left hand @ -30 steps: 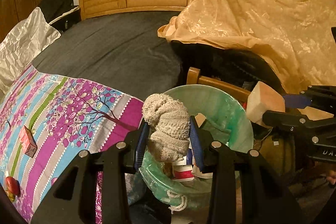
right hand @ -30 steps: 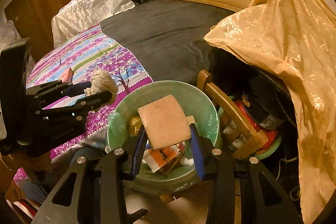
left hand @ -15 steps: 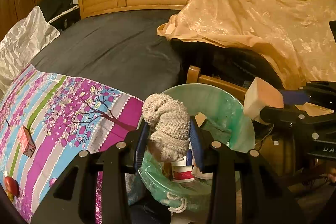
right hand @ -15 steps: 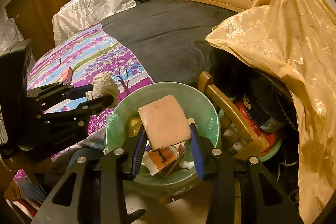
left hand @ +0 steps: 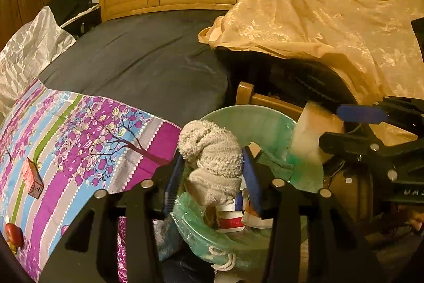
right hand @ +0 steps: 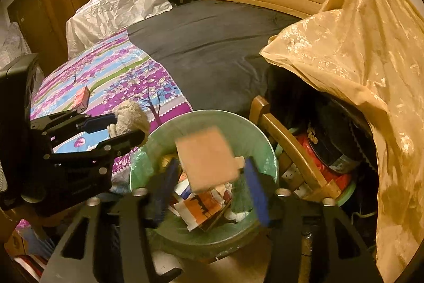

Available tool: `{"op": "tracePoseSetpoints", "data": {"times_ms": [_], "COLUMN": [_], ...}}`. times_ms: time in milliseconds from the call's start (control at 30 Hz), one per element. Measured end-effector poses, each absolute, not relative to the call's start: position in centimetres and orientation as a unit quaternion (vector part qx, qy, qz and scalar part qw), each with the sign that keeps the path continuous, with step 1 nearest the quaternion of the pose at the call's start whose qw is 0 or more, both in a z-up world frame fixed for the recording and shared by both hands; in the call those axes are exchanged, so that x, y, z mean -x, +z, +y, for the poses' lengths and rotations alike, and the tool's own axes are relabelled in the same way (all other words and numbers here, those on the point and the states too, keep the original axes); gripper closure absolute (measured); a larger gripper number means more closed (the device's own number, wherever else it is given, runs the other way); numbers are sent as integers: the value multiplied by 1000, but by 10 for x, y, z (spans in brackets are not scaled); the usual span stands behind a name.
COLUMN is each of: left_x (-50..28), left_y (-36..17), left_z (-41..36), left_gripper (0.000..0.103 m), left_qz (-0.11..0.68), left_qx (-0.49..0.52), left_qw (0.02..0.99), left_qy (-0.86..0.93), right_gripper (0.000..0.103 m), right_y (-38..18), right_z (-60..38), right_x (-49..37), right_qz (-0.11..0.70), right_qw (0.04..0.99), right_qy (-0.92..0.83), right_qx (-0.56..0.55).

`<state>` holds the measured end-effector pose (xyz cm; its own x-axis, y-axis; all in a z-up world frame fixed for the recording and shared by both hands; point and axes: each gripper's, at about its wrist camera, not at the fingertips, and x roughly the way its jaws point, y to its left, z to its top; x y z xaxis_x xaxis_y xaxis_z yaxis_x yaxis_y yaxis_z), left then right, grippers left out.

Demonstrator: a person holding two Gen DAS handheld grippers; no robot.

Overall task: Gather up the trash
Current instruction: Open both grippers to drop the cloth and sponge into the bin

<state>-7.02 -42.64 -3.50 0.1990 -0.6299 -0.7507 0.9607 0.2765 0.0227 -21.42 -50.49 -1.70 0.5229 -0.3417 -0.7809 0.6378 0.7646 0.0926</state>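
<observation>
Both tools hang over the round green plastic-lined trash bin [right hand: 265,150] beside the bed [left hand: 137,65]. The left tool [left hand: 212,177] has just been widening its jaws; the balled grey knitted sock [left hand: 212,161] sits between its blue pads, and whether they press on it cannot be told. The right tool [right hand: 209,184] has just been spreading too: the flat tan square sponge [right hand: 206,161], blurred, hangs clear of both pads above the bin's paper litter [right hand: 204,206].

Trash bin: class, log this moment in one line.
left gripper: jaws just opening, rolled cloth held | right gripper: jaws just opening, sponge loose, blurred | below: green-lined bin
</observation>
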Motion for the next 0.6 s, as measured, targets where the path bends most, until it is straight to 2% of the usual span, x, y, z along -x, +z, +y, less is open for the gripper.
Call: {"op": "tracePoseSetpoints", "data": {"times_ms": [67,533,600], "left_x": [69,85,87], "left_y": [-36,-20,-17], "left_z": [-427,-417,-414], "left_gripper": [54,54,54], "left_qz": [324,298,293], "left_qx": [-255,-253,-253], "left_qw": [733,740,742], "left_qy": [-540,-548,-548], "right_gripper": [44,44,40], "right_y": [-19,-12,-9], "right_z": [-507,-486,-483], "right_x": [215,242,248], "right_qz": [394,379,373], "right_qw": [851,853,854], "right_qy": [-288,-311,-317], "right_qx": [-193,-177,-176]}}
